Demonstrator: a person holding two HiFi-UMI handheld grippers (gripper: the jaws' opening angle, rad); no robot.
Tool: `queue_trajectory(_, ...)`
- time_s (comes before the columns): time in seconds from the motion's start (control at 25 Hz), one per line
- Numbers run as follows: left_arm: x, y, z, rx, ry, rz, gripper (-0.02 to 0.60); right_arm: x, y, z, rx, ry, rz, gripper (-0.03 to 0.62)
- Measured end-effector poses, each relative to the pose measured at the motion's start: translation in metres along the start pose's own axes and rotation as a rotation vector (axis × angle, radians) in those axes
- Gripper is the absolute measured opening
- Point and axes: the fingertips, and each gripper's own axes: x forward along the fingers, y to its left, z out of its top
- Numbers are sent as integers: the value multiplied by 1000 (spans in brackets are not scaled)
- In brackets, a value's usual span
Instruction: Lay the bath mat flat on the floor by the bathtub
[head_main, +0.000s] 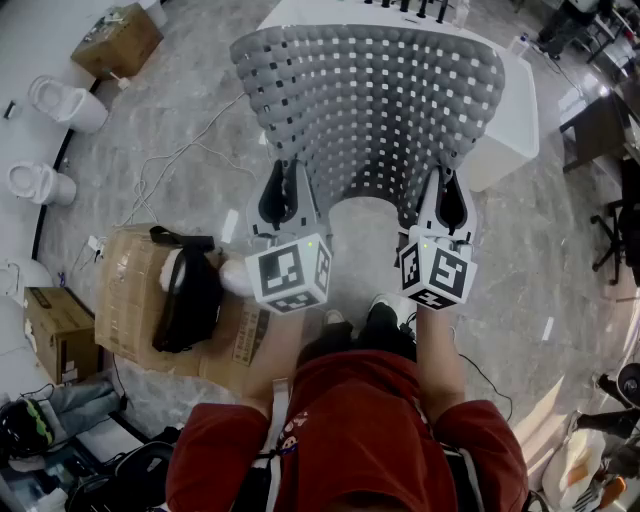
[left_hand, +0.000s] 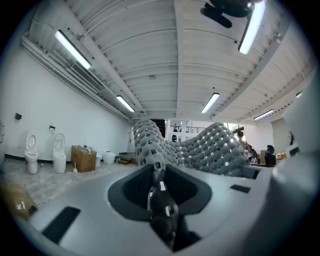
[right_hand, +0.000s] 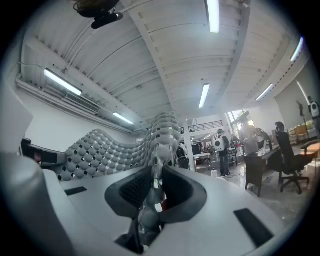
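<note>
The grey bath mat (head_main: 370, 100), knobbly and full of holes, hangs spread out in the air ahead of me. Its far part reaches over the white bathtub (head_main: 515, 115). My left gripper (head_main: 285, 185) is shut on the mat's near left corner. My right gripper (head_main: 447, 188) is shut on the near right corner. In the left gripper view the mat (left_hand: 200, 145) runs from the pinching left gripper (left_hand: 159, 175) off to the right. In the right gripper view the mat (right_hand: 110, 145) stretches leftward from the right gripper (right_hand: 156, 186). The floor beneath the mat is hidden.
A cardboard box (head_main: 140, 290) with a black headset (head_main: 190, 295) on it stands by my left foot. Toilets (head_main: 65, 103) line the left wall, and a white cable (head_main: 170, 160) trails over the marble floor. An office chair (head_main: 615, 235) and desks stand at the right; a person (right_hand: 221, 150) is far off.
</note>
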Motion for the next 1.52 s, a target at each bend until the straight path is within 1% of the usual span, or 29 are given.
queue_trajectory(0.2, -40, 24, 14, -15, -7, 25, 91, -27, 26, 13, -7, 9, 33, 77)
queue_trajectory(0.44, -65, 23, 6, -28, 17, 44, 89, -41, 27, 14, -4, 19, 52, 77)
queue_trajectory(0.6, -66, 13, -3, -30, 41, 50, 89, -45, 19, 7, 14, 39, 60, 78)
queue_trajectory(0.8, -62, -6, -10, -34, 69, 50, 89, -44, 6, 5, -8, 53, 67, 81)
queue_trajectory(1.0, -57, -34, -10, -20, 65, 52, 87, -41, -18, 7, -20, 42, 73, 81)
queue_trajectory(1.32, -44, -71, -9, -3, 54, 65, 87, -29, -55, 7, 0, 37, 93, 81)
queue_trajectory(1.52, -39, -88, -9, -5, 45, 80, 87, -26, -75, 7, 4, 23, 94, 81)
